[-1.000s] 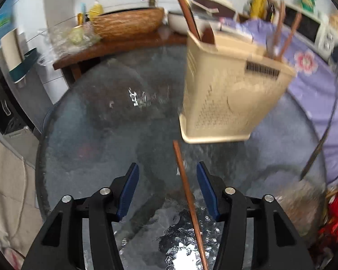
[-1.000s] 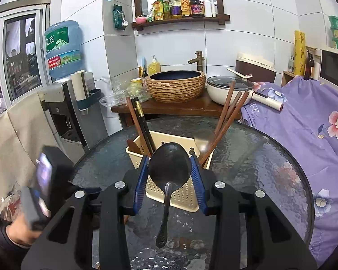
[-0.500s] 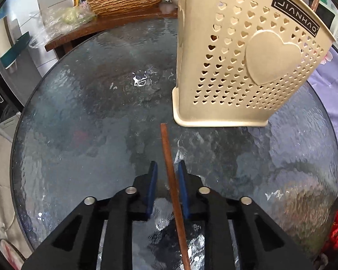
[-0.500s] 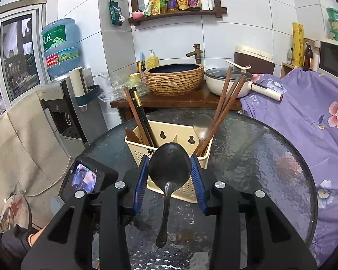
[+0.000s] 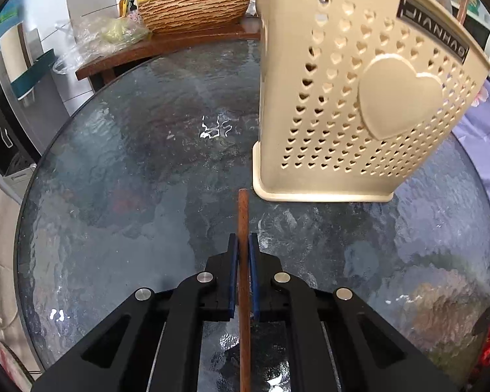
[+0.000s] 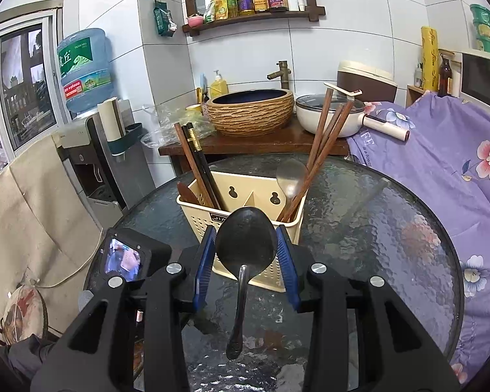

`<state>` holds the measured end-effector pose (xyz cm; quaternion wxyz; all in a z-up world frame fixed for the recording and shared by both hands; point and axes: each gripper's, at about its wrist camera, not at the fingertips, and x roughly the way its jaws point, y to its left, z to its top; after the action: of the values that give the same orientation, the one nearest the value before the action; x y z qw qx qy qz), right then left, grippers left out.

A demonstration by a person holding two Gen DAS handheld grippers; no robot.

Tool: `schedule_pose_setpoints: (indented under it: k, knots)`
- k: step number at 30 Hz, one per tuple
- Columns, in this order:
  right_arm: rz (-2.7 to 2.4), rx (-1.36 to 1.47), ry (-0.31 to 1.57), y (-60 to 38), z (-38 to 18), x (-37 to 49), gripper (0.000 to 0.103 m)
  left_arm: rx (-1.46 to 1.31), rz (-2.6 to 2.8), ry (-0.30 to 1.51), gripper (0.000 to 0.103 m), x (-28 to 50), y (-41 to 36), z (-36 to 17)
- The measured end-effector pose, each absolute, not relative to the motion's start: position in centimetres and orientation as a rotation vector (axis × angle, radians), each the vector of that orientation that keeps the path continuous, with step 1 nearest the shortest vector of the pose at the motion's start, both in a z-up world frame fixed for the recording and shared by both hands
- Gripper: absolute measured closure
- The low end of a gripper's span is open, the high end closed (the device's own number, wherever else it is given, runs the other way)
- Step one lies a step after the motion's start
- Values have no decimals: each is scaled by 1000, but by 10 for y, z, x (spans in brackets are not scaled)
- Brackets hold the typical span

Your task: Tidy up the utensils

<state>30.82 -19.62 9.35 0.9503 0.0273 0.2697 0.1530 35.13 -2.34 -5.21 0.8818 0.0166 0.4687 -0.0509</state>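
Basically, round glass table (image 5: 121, 215) carries everything: cream utensil caddy (image 5: 352, 104) stands upright toward the far-right part of the top, well in from the edge, w/ wooden chopsticks (image 6: 323, 150) leaning out of its right compartment beside a pale spoon (image 6: 290, 179), and a brown/black pair (image 6: 196, 163) in the left one. Next down, right gripper (image 6: 246, 254) is clamped on the bowl of a dark metal spoon (image 6: 245, 241), handle hanging down toward the glass; it sits just in front of the caddy. Left gripper (image 5: 240, 274) is pinched tight on a single brown chopstick (image 5: 243, 215), which runs straight fwd btwn the blue pads, tip pointing at the caddy's near-left base corner, just short of it. Can't tell whether the stick has cleared the glass yet. Step in hand, by my read: lift that chopstick and drop it w/ the others. To do it well: raise straight up first so the tip clears the caddy base, tilt the stick toward vertical, aim for the compartment already holding chopsticks, and let go only once the lower end is inside the rim. Grip is thin and the stick is long, so swing slowly or it may pivot in the pads.
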Motion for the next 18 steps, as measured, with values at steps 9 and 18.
schedule_pose_setpoints:
  k: [9, 18]
  knots:
    - [349, 79, 531, -204, 105, 299, 65, -63, -233, 817, 97, 305, -6, 24]
    - [379, 74, 481, -204, 129, 283, 65, -92, -313, 617, 97, 252, 5, 106]
